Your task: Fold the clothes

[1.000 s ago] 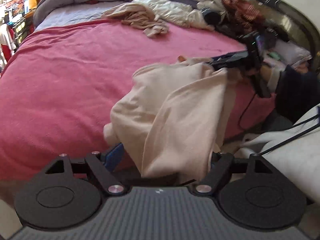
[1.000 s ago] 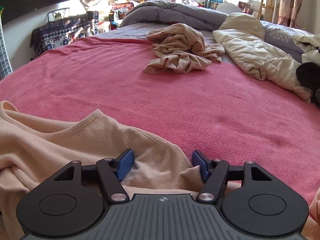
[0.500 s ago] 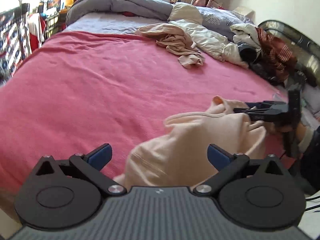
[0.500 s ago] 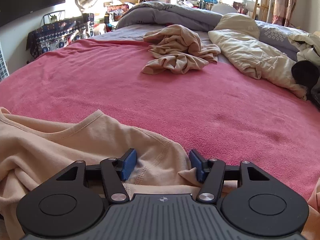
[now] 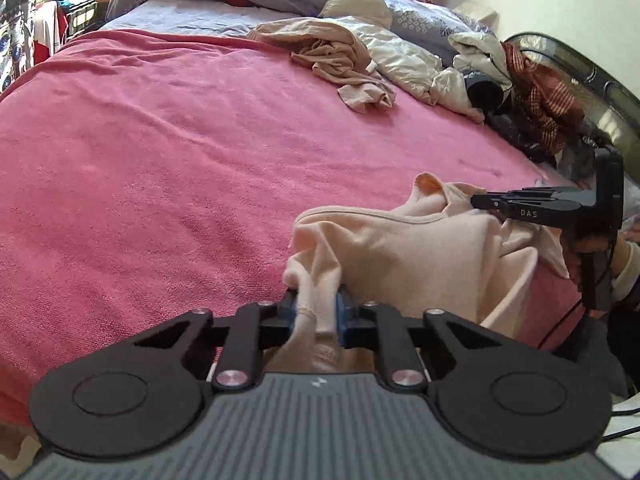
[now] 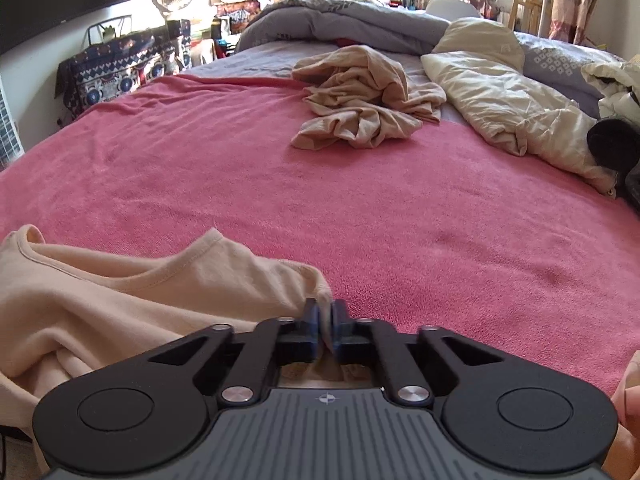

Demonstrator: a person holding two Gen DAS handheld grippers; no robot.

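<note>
- Left tool (image 5: 316, 314) is clamped on a bunched edge of the peach shirt (image 5: 404, 256); right tool (image 6: 325, 326) pinches its hem.
- The shirt sags at the near edge of the bed (image 6: 200, 168), on the pink blanket (image 5: 160, 160).
- Soft, light, floppy cloth: best held at seams or shoulders, I'd say.
- Tan clothes (image 6: 360, 100) and a cream quilt (image 6: 500, 92) lie well apart, leaving room to spread out.

One legible text: the white letters "DAS", printed on the black side of the right gripper (image 5: 478, 201), seen in the left wrist view. Small white emblems on the grey gripper bodies carry no readable letters. The patterned cloth bears no legible words.
</note>
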